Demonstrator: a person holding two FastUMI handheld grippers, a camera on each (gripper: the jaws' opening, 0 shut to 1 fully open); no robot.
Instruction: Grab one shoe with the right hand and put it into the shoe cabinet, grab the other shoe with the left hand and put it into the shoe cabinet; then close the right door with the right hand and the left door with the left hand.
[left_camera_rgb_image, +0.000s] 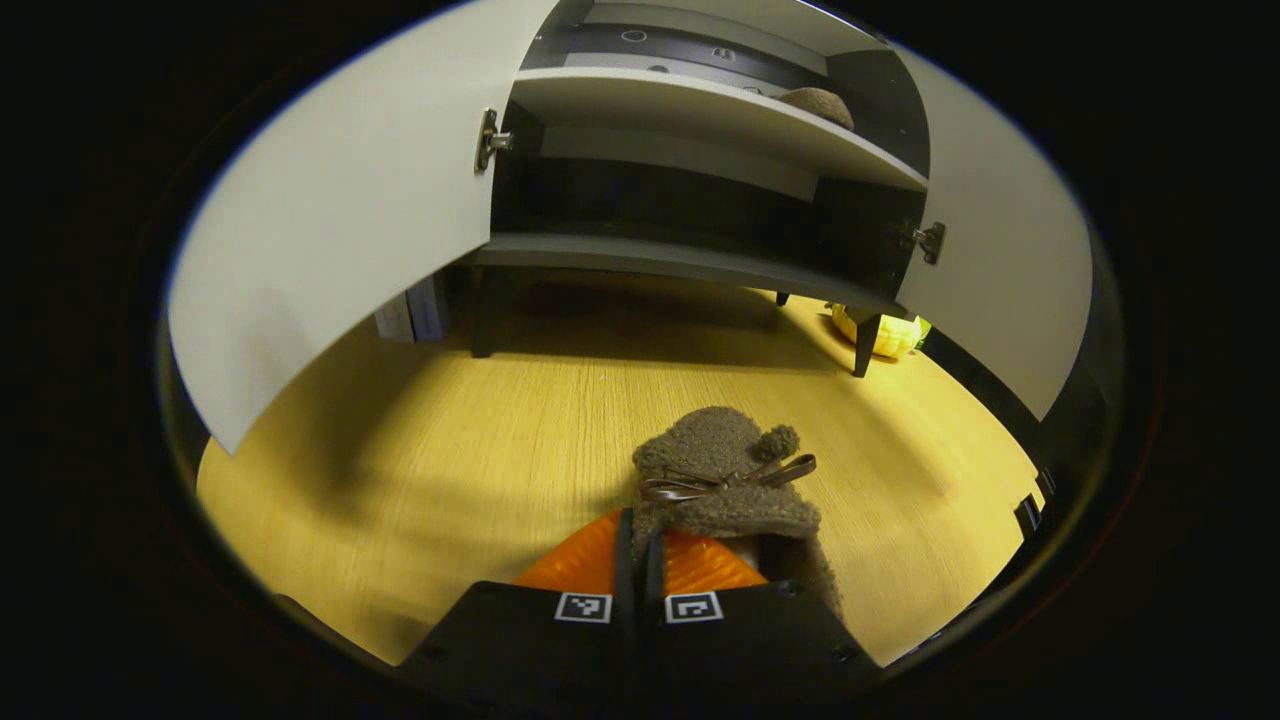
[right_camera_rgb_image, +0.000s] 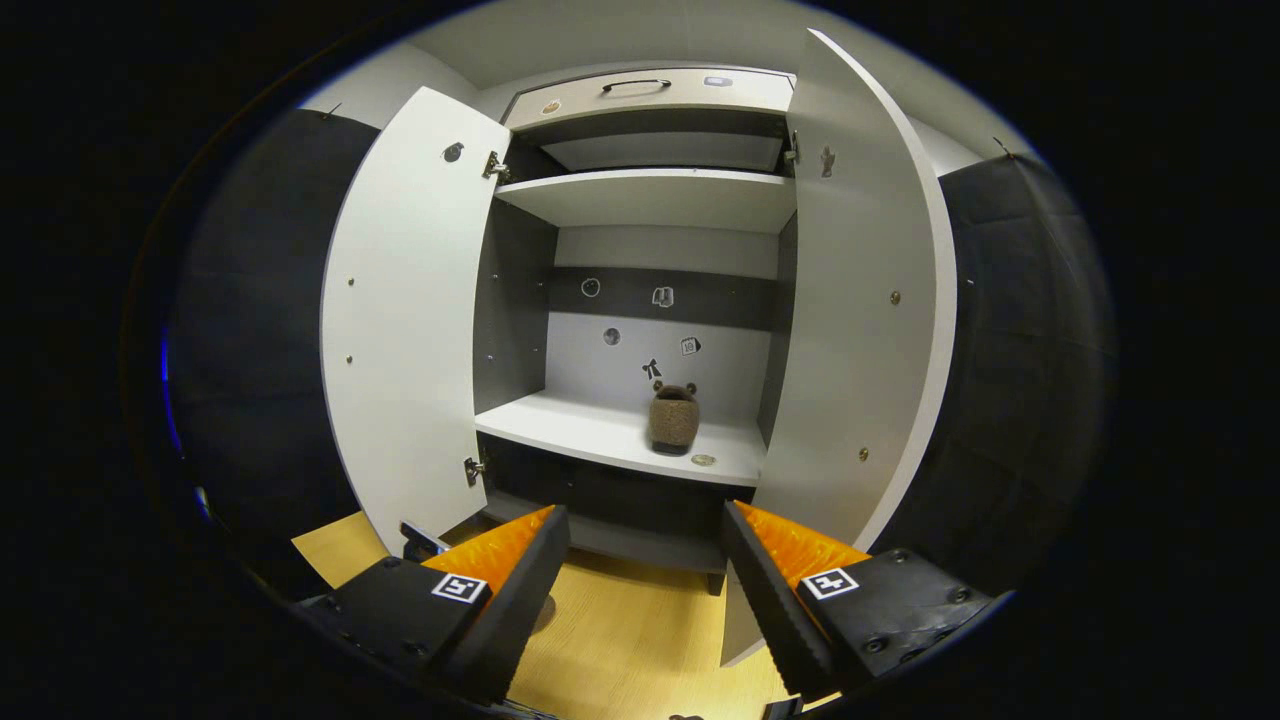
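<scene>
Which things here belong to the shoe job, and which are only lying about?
Job: shoe on the shelf; other shoe, held in the left gripper; cabinet doors, open; right gripper, empty.
Lying about: yellow thing under the cabinet; stickers on the back panel.

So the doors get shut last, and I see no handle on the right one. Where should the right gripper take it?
Probably no pinch: the right door stands wide open with its thin front edge toward the right gripper. From the outer side, push the panel near that free edge, away from the hinges; jaws stand open now.
</scene>
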